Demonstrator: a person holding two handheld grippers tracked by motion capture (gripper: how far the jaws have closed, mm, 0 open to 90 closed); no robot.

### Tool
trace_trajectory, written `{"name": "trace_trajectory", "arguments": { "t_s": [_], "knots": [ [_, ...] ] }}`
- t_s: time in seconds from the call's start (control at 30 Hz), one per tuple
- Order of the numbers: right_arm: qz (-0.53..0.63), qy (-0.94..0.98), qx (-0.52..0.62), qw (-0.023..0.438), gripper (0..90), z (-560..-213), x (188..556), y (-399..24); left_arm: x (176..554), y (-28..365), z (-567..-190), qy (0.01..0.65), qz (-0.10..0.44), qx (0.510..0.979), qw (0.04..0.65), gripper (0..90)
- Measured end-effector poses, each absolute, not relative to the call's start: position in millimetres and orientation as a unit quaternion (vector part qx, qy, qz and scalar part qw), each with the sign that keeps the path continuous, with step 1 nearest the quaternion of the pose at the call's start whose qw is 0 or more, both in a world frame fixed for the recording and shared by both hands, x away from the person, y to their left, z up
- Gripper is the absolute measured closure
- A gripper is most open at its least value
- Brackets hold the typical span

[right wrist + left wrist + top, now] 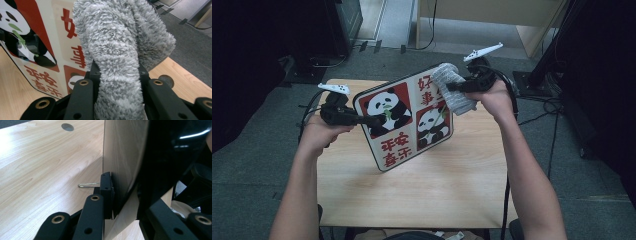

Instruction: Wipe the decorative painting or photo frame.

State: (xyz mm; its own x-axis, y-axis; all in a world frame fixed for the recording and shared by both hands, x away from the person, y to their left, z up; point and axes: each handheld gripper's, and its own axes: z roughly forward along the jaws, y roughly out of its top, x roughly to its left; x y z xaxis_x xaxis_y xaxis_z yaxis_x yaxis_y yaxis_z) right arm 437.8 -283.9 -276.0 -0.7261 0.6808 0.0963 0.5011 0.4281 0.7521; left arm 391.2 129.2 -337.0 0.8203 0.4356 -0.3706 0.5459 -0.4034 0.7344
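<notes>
The panda board stands tilted on one lower corner on the wooden table, its printed face turned up toward the high camera. A grey fluffy cloth lies against the board's upper right edge, draped over that corner and hanging down its face. The right gripper pinches the cloth, jaws pressed into the pile on both sides; in the right gripper view the cloth bulges up between them, with the board just behind it. At the board's left edge, the left gripper clamps the board itself: in the left gripper view the near jaw lies flat against the board's plain back, the table beyond
</notes>
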Motion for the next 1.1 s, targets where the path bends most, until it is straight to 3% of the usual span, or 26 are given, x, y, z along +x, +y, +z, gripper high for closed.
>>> {"name": "trace_trajectory", "arguments": {
  "t_s": [1.1],
  "knots": [
    [0.418, 0.829, 0.354, 0.111, 69.6, -327, 423, -290, 389, 129, -336, 0.288, -0.053, 0.839, 0.458, 79.3]
  ]
}}
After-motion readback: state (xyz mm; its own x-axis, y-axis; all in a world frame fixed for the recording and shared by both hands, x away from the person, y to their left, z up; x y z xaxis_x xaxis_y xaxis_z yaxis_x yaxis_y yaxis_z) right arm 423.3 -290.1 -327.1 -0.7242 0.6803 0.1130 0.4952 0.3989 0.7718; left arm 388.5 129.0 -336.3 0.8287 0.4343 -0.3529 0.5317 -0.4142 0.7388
